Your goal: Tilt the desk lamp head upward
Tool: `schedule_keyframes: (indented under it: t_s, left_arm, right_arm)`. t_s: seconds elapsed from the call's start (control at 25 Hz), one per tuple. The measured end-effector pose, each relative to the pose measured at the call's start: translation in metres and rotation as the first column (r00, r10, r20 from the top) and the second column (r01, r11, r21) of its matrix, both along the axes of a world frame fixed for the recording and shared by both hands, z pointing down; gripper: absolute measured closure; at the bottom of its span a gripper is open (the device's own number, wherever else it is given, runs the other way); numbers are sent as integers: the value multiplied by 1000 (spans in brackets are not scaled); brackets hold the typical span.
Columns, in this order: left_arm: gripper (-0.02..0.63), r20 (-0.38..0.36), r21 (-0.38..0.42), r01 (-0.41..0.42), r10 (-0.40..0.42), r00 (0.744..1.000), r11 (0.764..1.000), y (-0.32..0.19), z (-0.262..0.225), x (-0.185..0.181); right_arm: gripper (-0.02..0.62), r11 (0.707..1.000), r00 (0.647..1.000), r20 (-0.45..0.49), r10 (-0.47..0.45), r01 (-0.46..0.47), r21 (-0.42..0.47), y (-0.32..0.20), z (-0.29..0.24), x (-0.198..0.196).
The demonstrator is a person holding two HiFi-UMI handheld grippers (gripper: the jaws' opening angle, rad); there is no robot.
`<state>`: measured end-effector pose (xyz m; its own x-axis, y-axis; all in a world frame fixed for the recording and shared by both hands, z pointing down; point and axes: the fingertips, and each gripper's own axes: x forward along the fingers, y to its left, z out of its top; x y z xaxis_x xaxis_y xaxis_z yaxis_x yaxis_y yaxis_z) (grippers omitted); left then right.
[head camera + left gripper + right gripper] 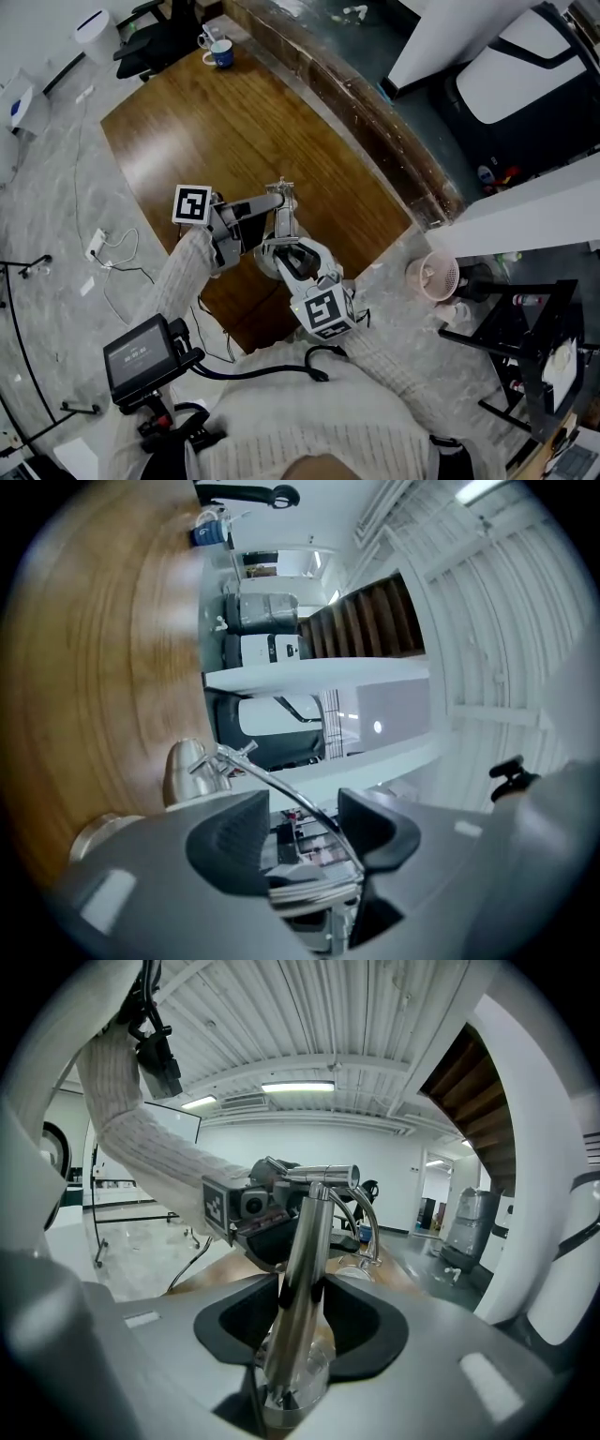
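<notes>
The right claw point(302, 1314), grey plastic with dark pads, is pinched on the tapering upright post of the polished chrome desk lamp point(306, 1241), with 1 pad on each side of the mirror-bright metal. The lamp stands at the near end of the glossy brown wooden table point(187, 122), between the 2 claws. Its post narrows upward to a short crossbar joint. From there a thin curved chrome arm point(281, 782) arcs over to a small bell-shaped chrome lamp head point(186, 769) with a smooth, rounded shell. The left claw point(303, 829) is spread, and that thin arm runs through the gap close beside 1 pad, the pads not closed on it. Each claw carries a white cube with black square markers, and white knitted sleeves point(183, 272) lead back from them. At the table's far end sit a blue mug point(222, 55) and a white mug point(208, 39).
</notes>
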<state>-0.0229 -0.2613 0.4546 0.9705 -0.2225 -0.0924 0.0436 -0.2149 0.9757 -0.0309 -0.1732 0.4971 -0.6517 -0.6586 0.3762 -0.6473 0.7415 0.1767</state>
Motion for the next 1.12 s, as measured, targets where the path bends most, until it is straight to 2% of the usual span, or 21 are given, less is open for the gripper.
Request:
schedule_keyframes:
  t_s: [0.24,0.48,0.64,0.92,1.0,1.04,1.12]
  left_arm:
    - [390,-30,-43,-23,22,999,999,-9,4,19]
    - [387,-35,-46,-56,55,998,997,-10,5,20]
    - [381,-4,9,-66,66,998,998,-9,2,21]
    - [382,57,158,-72,64,996,985,-11,-14,20]
    - [394,79,256,-62,43,996,965,-14,-26,18]
    - [403,101,331,-60,28,995,942,-16,-34,16]
    - [410,153,499,-75,-3,988,863,-18,-52,15]
  right_arm:
    - [451,1000,1000,5,7,-7,-3,-1,1,1]
    - [453,1000,1000,11,10,-10,-8,0,1,0]
    - [454,1000,1000,17,0,0,-16,0,0,1]
    - [462,998,998,39,40,-37,-59,-1,1,-1]
    - [463,997,998,42,40,-37,-70,-2,1,-1]
    - [464,997,998,44,38,-35,-76,-3,1,-1]
    - [465,996,998,46,36,-32,-88,-4,1,-1]
